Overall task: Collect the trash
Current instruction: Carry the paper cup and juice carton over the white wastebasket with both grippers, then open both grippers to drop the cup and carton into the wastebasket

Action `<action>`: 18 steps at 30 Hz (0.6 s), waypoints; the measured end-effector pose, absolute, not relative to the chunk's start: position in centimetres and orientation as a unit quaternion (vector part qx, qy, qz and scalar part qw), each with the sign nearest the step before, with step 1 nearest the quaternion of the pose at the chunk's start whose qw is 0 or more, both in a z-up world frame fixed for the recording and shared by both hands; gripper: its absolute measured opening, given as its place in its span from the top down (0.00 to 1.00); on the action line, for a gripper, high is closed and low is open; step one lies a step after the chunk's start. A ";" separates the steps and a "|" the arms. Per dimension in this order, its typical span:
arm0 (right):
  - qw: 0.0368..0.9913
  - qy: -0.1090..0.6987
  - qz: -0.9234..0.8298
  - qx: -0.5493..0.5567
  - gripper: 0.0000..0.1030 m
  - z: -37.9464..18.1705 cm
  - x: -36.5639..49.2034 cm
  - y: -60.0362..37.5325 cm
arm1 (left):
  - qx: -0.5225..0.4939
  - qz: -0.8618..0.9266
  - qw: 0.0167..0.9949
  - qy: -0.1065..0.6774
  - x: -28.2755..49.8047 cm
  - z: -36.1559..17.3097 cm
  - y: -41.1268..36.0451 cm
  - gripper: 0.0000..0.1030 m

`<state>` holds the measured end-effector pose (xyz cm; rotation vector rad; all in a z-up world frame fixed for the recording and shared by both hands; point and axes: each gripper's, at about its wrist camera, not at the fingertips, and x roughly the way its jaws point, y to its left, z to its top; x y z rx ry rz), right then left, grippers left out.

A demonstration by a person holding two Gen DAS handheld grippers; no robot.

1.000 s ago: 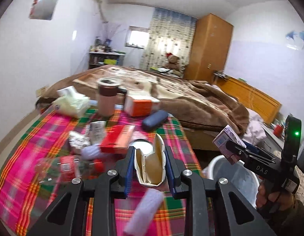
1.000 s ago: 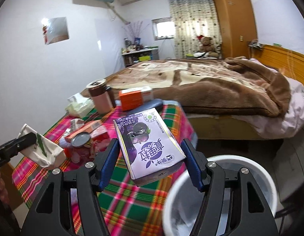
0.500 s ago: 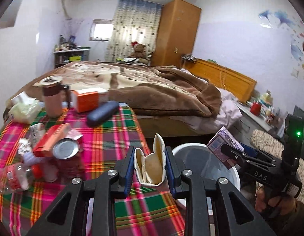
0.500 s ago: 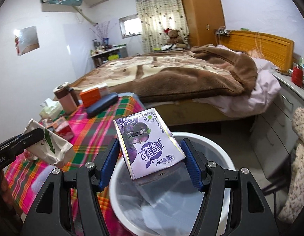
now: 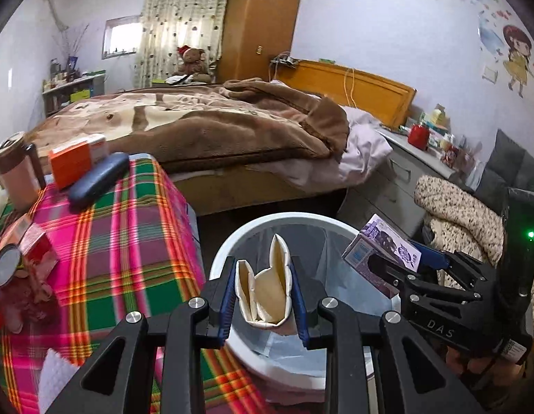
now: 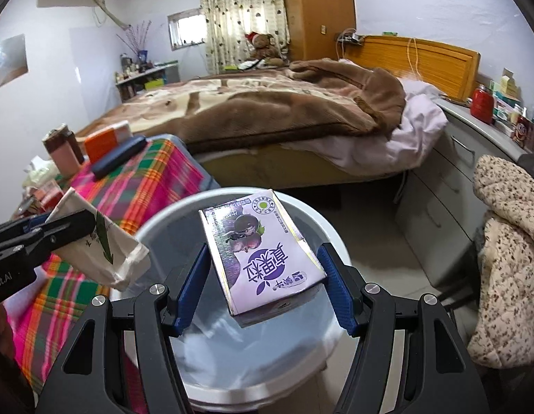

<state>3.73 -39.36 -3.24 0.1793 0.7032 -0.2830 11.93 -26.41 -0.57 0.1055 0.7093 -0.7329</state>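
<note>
My left gripper is shut on a crumpled cream paper packet and holds it above the white trash bin. My right gripper is shut on a purple milk carton and holds it over the same bin, which has a clear liner. The right gripper with the carton shows at the right of the left wrist view. The left gripper with the packet shows at the left of the right wrist view.
A table with a plaid cloth stands left of the bin and carries a can, red packs, an orange box, a dark case and a cup. A bed lies behind. A grey cabinet and floral bedding stand right.
Both grippers have swung right, away from the table, with their loads. Both loads now hang over the open bin.
</note>
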 end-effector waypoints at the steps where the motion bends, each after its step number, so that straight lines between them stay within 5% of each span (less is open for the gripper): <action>1: 0.924 0.346 -0.140 0.088 0.36 -3.4 3.8 -39.6 | 0.052 -0.353 0.869 0.342 12.0 -0.8 -26.7 0.71; 8: 0.914 0.368 -0.145 0.091 0.36 -4.4 3.9 -40.3 | 0.060 -0.359 0.860 0.358 12.8 -2.5 -28.3 0.70; 18: 0.910 0.376 -0.147 0.091 0.35 -4.7 3.8 -40.6 | 0.051 -0.353 0.860 0.364 13.6 -3.2 -28.1 0.48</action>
